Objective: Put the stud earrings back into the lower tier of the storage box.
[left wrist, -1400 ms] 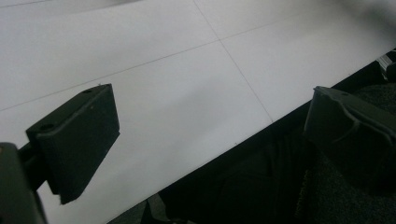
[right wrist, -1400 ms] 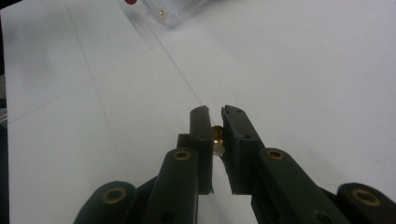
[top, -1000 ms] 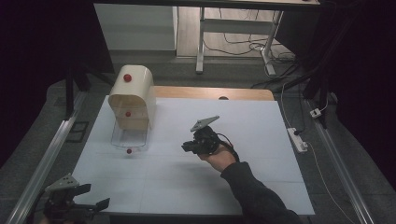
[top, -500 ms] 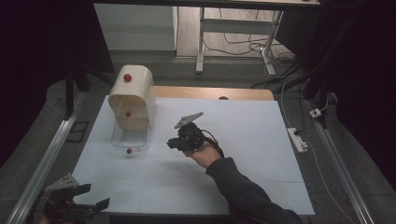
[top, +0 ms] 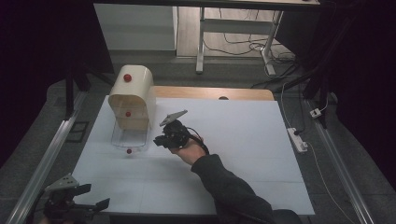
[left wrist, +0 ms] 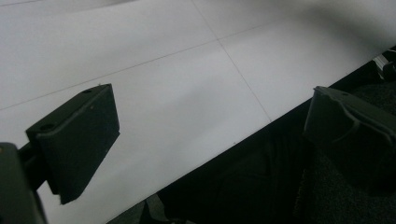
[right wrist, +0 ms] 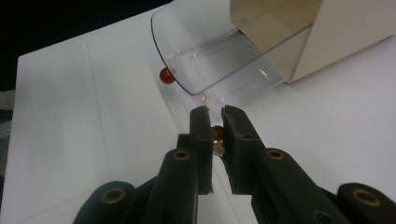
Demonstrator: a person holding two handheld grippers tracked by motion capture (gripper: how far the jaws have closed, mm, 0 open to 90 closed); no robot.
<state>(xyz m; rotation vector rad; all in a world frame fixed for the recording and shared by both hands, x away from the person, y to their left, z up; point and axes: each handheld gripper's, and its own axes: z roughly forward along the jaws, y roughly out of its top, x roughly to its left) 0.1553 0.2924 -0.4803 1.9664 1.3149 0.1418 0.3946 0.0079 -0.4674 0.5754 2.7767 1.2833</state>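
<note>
- Right gripper [top: 161, 140] sits out on the white bench [top: 233, 140], just beside the cream bread box [top: 133, 95], nose aimed at its open front.
- In the right gripper view its fingers [right wrist: 201, 135] are squeezed nearly together, pinching a small brass-coloured piece [right wrist: 217, 136]; I can't make out what that piece is.
- The box's clear lid [right wrist: 210, 51] is swung down onto the bench, so the box stands open, and the gripper tip hovers just short of the lid's edge.
- A red knob [right wrist: 166, 75] marks the lid's rim, off to one side of the gripper and apart from it.
- Left gripper [top: 77, 205] hangs back at the near bench edge, well apart from the box.
- Its fingers [left wrist: 79, 140] are spread wide with nothing between them, bare white bench beneath.
- My read: opening is done and the small piece is in hand; what's left looks like carrying it into the box, or over the lid, and letting go.
- The box interior looks bare from here.
</note>
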